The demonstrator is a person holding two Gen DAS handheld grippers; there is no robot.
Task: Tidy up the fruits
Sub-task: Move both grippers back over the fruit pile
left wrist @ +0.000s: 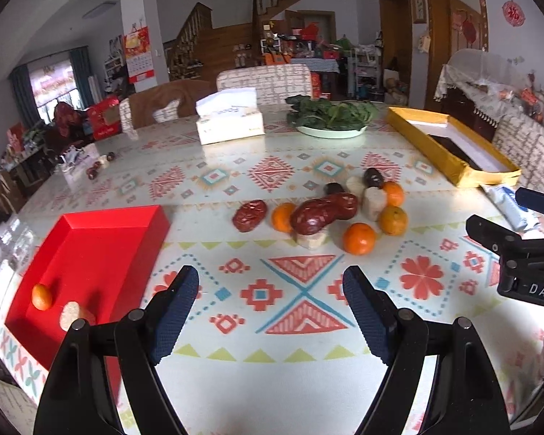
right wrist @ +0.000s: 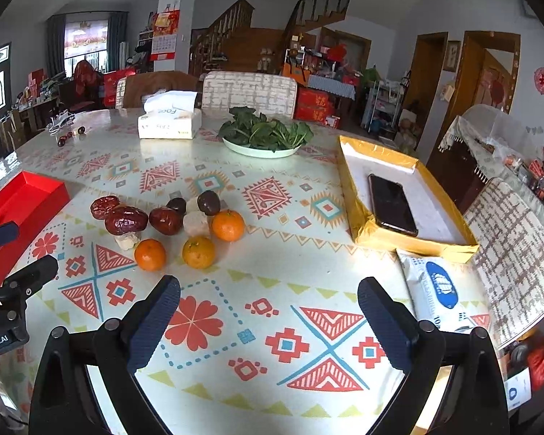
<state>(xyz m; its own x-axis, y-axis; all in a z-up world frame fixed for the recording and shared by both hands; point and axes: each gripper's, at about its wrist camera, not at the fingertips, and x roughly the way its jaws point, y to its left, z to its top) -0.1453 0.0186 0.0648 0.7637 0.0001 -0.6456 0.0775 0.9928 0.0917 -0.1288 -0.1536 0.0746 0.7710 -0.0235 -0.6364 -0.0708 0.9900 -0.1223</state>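
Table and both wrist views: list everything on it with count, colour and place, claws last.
red tray: one, table's left edge
in the tray: one orange, one pale chunk
oranges: four, loose pile mid-table
red dates: three, wrinkled, same pile
dark fruits: two, pile's far side
pale chunks: about three, in pile
tissue box: one, white, far side
plate of greens: one, far side
yellow box: one, right, holds black phone
wipes pack: one, white-blue, near box
left claw: open, empty
right claw: open, empty
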